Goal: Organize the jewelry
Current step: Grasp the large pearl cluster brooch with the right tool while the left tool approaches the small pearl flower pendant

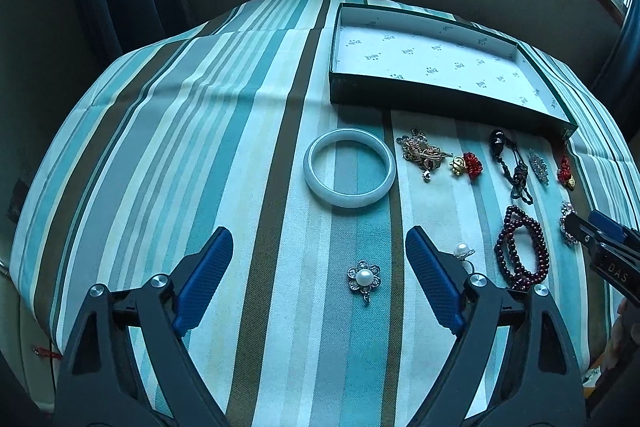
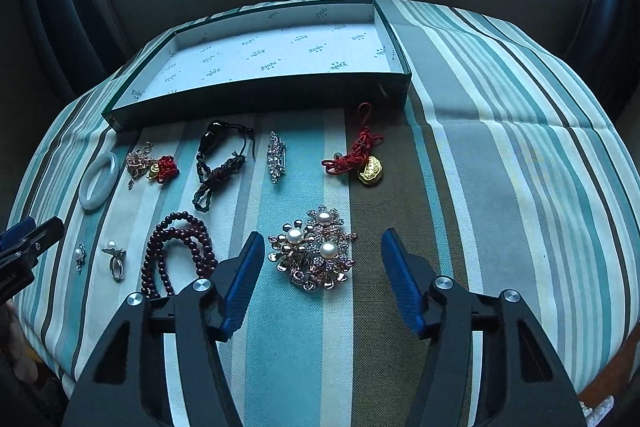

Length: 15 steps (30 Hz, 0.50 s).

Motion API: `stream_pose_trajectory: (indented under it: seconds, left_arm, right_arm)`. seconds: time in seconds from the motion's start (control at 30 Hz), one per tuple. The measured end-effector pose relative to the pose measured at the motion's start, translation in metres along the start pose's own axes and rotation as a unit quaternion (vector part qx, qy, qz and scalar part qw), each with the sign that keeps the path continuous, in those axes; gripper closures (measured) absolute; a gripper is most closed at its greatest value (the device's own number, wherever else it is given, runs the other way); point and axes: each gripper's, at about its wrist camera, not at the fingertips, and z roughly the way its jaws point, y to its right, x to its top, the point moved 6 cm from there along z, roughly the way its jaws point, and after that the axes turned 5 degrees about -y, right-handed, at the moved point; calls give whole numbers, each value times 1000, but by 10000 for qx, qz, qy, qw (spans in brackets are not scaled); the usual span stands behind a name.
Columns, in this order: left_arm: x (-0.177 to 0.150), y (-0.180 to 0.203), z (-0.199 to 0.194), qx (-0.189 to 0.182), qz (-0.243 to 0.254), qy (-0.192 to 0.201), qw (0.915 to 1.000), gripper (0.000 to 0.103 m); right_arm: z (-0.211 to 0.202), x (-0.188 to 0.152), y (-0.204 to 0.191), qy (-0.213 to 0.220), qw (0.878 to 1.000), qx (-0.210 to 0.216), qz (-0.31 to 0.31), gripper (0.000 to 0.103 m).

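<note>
Jewelry lies on a striped cloth in front of a shallow green box (image 1: 420, 95) with a white lining; the box also shows in the right wrist view (image 2: 256, 99). My left gripper (image 1: 320, 247) is open, with a pearl flower pendant (image 1: 364, 279) between its fingers and a white jade bangle (image 1: 349, 172) just beyond. A pearl ring (image 1: 463, 251) sits by its right finger. My right gripper (image 2: 322, 251) is open around a large pearl brooch (image 2: 314, 249). A dark bead bracelet (image 2: 176, 251) lies to its left. A red knot with a gold charm (image 2: 366, 163) lies ahead.
Other pieces lie in a row before the box: a gold charm cluster with a red knot (image 2: 152, 165), a black cord pendant (image 2: 218, 163), a rhinestone clip (image 2: 276, 157). The striped cloth (image 2: 500, 167) drops away at its edges. Dark chairs and a window stand behind.
</note>
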Motion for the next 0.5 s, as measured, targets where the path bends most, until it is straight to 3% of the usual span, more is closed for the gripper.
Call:
stream_pose_trajectory:
  seconds: [0.2, 0.37, 0.5]
  left_arm:
    - [0, 1, 5, -4, 39, -57, 10000, 15]
    - [-2, 2, 8, -31, 64, -100, 9999, 15]
    - [-2, 4, 11, -45, 81, -142, 9999, 16]
  right_arm:
    - [7, 1, 0, -75, 9999, -36, -60, 43]
    - [6, 2, 2, -36, 9999, 12, -98, 55]
    - [6, 3, 4, -22, 9999, 64, -92, 56]
